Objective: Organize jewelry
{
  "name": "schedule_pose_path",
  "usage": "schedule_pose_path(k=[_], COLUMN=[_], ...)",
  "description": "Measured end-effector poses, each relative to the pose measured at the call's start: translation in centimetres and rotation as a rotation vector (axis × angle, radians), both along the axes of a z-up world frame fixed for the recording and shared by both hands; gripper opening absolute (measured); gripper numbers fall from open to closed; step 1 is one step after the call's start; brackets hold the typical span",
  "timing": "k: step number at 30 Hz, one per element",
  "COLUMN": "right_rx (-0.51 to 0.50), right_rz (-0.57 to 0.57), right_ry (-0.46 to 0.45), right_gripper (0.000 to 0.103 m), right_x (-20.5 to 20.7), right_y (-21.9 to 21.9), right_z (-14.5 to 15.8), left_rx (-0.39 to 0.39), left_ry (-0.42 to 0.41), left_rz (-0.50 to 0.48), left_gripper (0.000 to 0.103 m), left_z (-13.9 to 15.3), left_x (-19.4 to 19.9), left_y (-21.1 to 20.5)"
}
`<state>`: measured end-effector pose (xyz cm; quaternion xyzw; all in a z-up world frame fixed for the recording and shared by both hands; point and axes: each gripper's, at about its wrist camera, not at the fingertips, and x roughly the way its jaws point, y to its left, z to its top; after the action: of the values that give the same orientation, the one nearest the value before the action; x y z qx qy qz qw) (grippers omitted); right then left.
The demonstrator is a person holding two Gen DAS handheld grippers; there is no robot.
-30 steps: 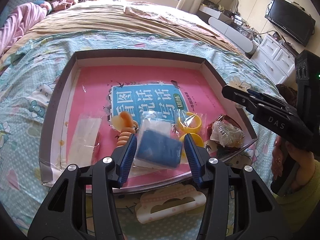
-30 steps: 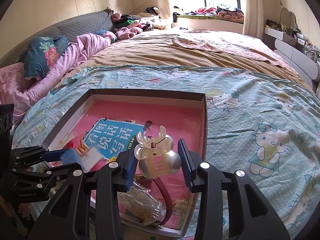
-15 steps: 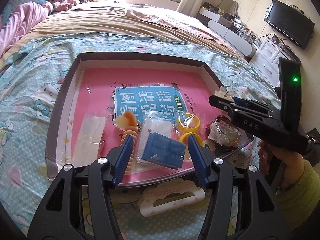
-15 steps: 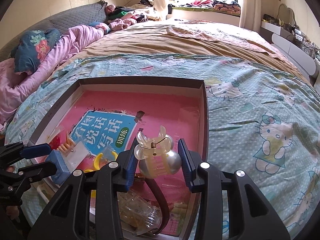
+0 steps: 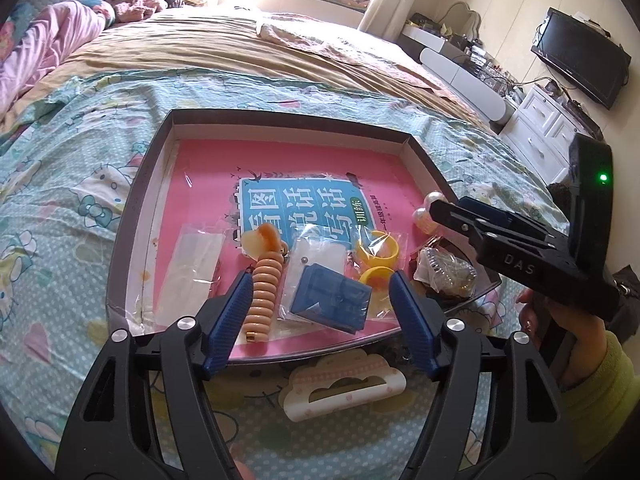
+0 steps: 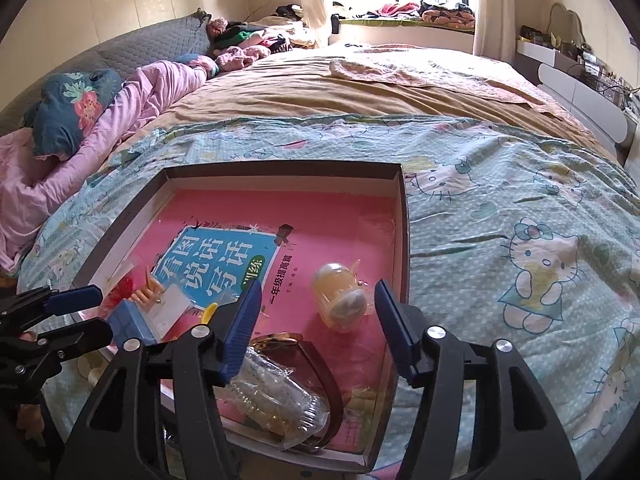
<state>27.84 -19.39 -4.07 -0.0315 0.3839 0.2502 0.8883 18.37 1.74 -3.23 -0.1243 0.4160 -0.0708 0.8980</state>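
A shallow dark-rimmed box point(image 5: 148, 168) with a pink book as its floor lies on the bed. My left gripper point(image 5: 320, 316) is open and empty over its near edge, above a bagged blue box point(image 5: 330, 300). Beside that lie an orange coil hair tie point(image 5: 264, 284) and yellow rings point(image 5: 378, 246). My right gripper point(image 6: 316, 324) is open and empty; a clear pearl hair claw point(image 6: 340, 300) lies on the pink floor just beyond its fingers. The right gripper also shows in the left wrist view point(image 5: 496, 228). A dark headband and a clear bag point(image 6: 280, 392) lie under it.
A pink cloud-shaped comb point(image 5: 344, 386) lies on the Hello Kitty sheet point(image 6: 520, 240) outside the box's near rim. A flat clear packet point(image 5: 196, 256) lies at the box's left. Pillows and clothes are at the bed's far end; a TV and drawers stand right.
My left gripper opened and let the bagged blue box down into the box. My right gripper opened and dropped the pearl hair claw onto the pink floor.
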Motion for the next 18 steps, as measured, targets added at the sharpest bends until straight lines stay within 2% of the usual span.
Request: schedule_pose_path(k=[3, 8, 10, 13, 18], right_rx=[0.01, 0.018, 0.021, 0.032, 0.051], right_rz=[0.003, 0.003, 0.001, -0.002, 0.003], right_ry=[-0.022, -0.064, -0.089, -0.106, -0.125], right_gripper=[0.07, 0.086, 0.089, 0.091, 0.094], right_x=[-0.9, -2.5, -3.2, -3.9, -5.4], right_y=[-0.3, -0.7, -1.0, -1.5, -2.3], right_z=[0.8, 2.1, 2.8, 3.5, 4.6], left_rx=[0.013, 0.008, 0.013, 0.008, 0.019], left_ry=[-0.005, -0.008, -0.012, -0.021, -0.028], left_rz=[0.007, 0.023, 0.033, 0.046, 0.061], left_gripper=[0.066, 0.076, 0.085, 0.089, 0.09], left_z=[0.2, 0.6, 0.9, 1.3, 1.8], left_x=[-0.3, -0.9, -1.1, -1.6, -2.4], left_y=[0.1, 0.5, 0.7, 1.0, 1.4])
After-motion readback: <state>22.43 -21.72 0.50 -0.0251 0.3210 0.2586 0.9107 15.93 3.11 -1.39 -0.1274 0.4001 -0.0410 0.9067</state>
